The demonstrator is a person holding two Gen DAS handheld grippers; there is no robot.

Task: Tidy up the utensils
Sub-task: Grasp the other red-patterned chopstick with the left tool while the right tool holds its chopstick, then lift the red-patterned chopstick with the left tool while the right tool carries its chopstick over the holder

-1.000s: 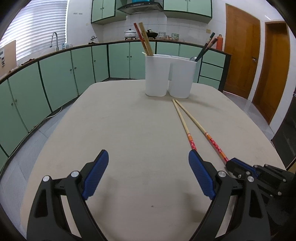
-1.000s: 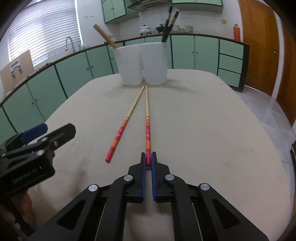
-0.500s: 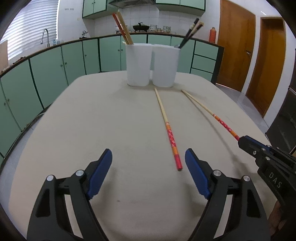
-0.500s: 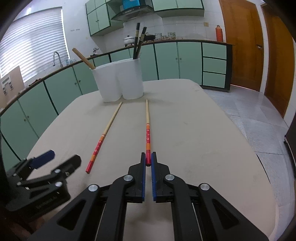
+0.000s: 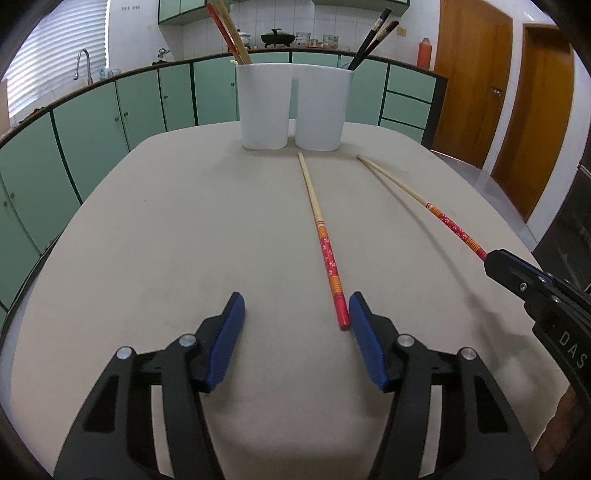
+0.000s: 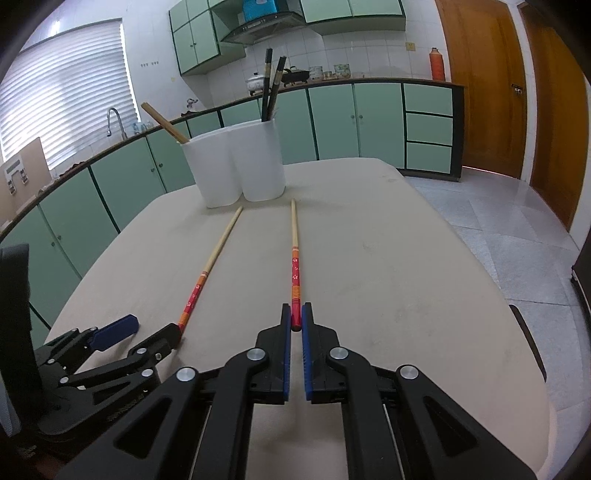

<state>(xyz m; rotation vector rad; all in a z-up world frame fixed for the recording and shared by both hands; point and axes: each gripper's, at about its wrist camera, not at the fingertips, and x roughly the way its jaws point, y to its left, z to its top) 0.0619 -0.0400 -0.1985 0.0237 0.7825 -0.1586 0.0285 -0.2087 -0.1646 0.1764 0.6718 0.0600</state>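
Left wrist: two chopsticks (image 5: 325, 243) lying, four standing in holder (image 5: 291, 107).

Two red-handled chopsticks (image 5: 320, 236) lie loose on one table (image 5: 155, 229). One white holder (image 5: 291, 107) with two compartments stands at its far end. Two red-and-wood chopsticks (image 5: 227, 31) lean in the left compartment, and two dark chopsticks (image 5: 373, 40) in the right. Two grippers (image 5: 293, 325) are in view.

Right tool (image 6: 296, 320) clamped on chopstick (image 6: 294, 254), second chopstick (image 6: 212, 264) beside, white holder (image 6: 236, 168) beyond
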